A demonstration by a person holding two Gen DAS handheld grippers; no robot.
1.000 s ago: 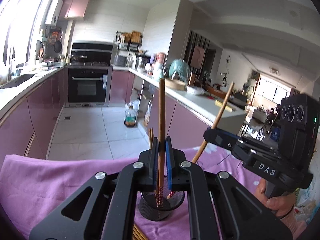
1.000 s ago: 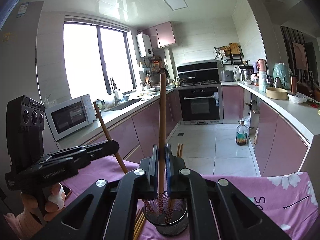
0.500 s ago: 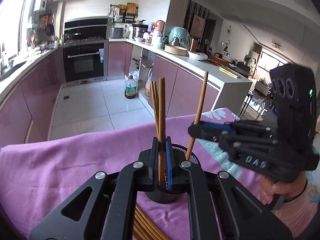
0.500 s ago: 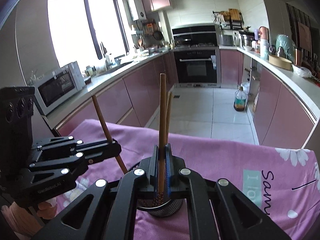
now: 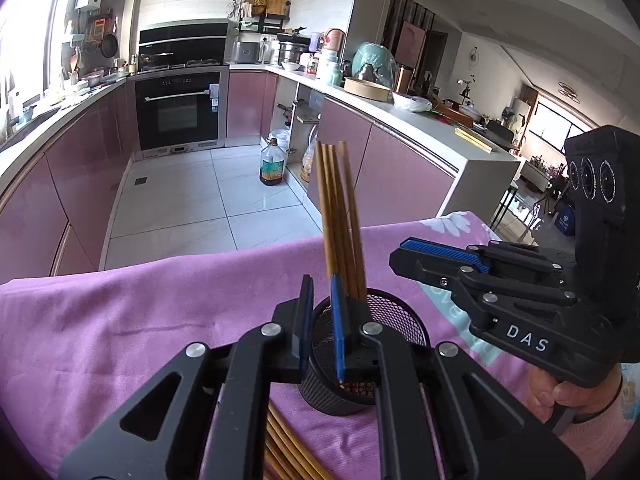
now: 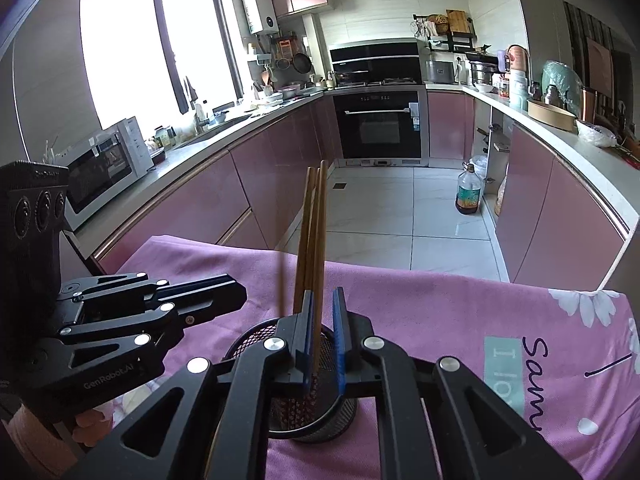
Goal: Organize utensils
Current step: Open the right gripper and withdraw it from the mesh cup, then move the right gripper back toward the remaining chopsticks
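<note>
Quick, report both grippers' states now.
Left gripper: open, holding nothing.
Right gripper: open; a chopstick stands between its fingers, unclamped, in the mesh cup.

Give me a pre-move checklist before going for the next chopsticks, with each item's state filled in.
1. Left gripper released: ok, jaws apart, nothing clamped.
2. Right gripper released: ok, jaws apart, a chopstick stands loose in the gap.
3. Chopsticks seated in the mesh cup: ok, they lean inside it.
4. Cup upright on the purple cloth: ok.
5. Loose chopsticks left on the cloth: ok, visible below the left gripper.
6. How many remain: cannot tell, gripper hides them.
</note>
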